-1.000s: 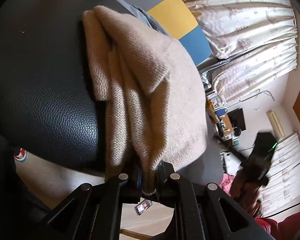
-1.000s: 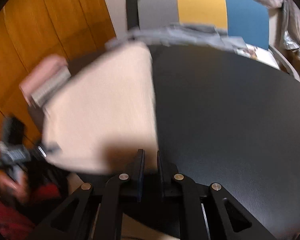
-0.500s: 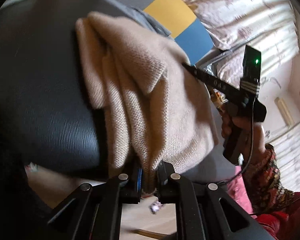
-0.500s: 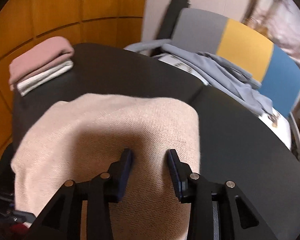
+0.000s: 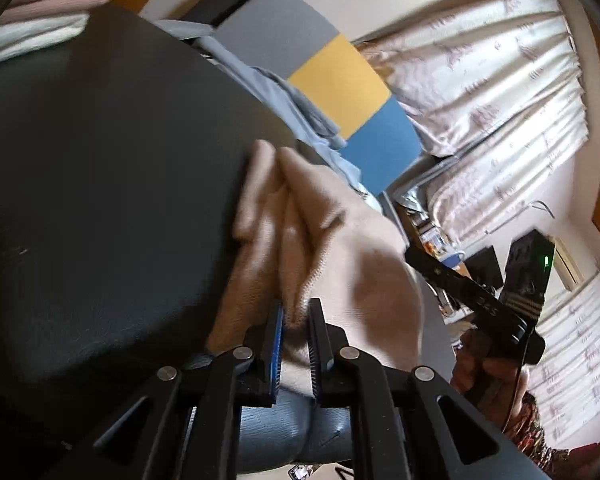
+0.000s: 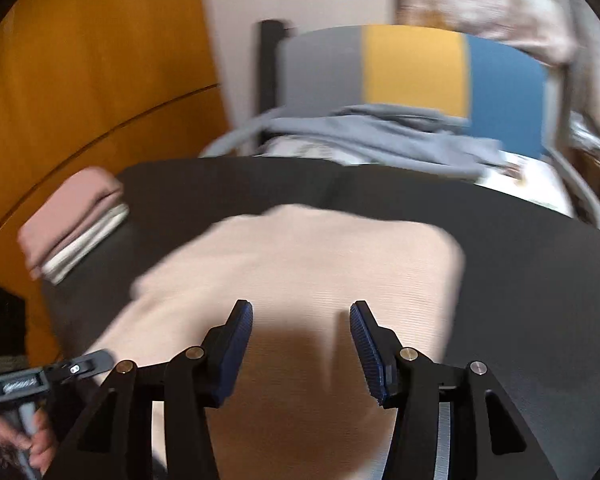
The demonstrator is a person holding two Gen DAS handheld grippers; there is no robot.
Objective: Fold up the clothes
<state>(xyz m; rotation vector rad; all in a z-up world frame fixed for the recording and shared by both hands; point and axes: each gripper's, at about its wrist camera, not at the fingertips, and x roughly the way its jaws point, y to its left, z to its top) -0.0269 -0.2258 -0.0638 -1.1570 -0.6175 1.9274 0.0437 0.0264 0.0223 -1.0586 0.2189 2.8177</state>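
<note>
Beige knit (image 6: 300, 264): 1 | folded stack (image 6: 72, 220): 2 garments | tongs: 2

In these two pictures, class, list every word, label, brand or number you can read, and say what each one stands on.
None can be read.
Small white marks on the left gripper's handle: too blurred to read.
Pale marks on the right gripper's arm: too small to read.
Patterned curtains: print only, no letters visible.

Beige knitted garment (image 6: 300, 264): soft, matt, finely ribbed cloth.
Black surface (image 5: 100, 184): grained, leather-like, faint sheen.
Fingers (image 6: 236, 344): black plastic, blue ridged pads.
Orange panel (image 6: 80, 72): smooth, wood-like.
</note>
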